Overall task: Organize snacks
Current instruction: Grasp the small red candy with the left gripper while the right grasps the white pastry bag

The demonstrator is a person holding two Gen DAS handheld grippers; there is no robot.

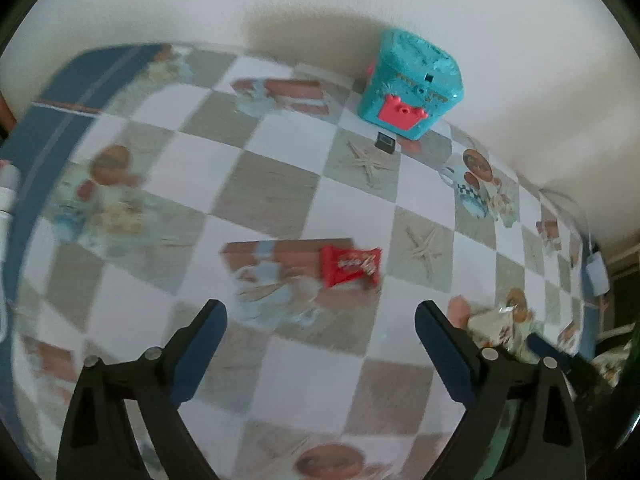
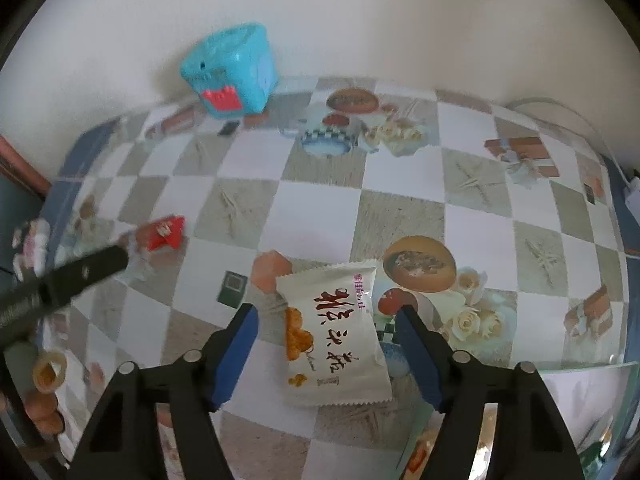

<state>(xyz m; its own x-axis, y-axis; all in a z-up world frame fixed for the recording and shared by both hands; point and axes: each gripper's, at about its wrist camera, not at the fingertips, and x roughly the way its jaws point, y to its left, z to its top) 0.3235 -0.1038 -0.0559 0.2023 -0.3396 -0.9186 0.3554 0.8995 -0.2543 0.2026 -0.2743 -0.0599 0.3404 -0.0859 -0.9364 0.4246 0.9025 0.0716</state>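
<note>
A small red snack packet [image 1: 351, 267] lies on the checkered tablecloth just ahead of my left gripper [image 1: 320, 320], which is open and empty. It also shows in the right wrist view [image 2: 165, 233] at the left. A white snack packet with dark characters [image 2: 334, 330] lies flat between the fingers of my right gripper [image 2: 326, 324], which is open around it; whether the pads touch it I cannot tell. The white packet also shows at the right in the left wrist view [image 1: 493, 325]. A teal box with a red clasp [image 1: 412, 86] stands closed by the far wall, also in the right wrist view [image 2: 232, 70].
The left gripper's body [image 2: 60, 284] reaches in from the left of the right wrist view. A small black object [image 1: 385, 142] lies in front of the box. A white cable and adapter [image 1: 596, 272] sit at the table's right edge. The wall borders the far side.
</note>
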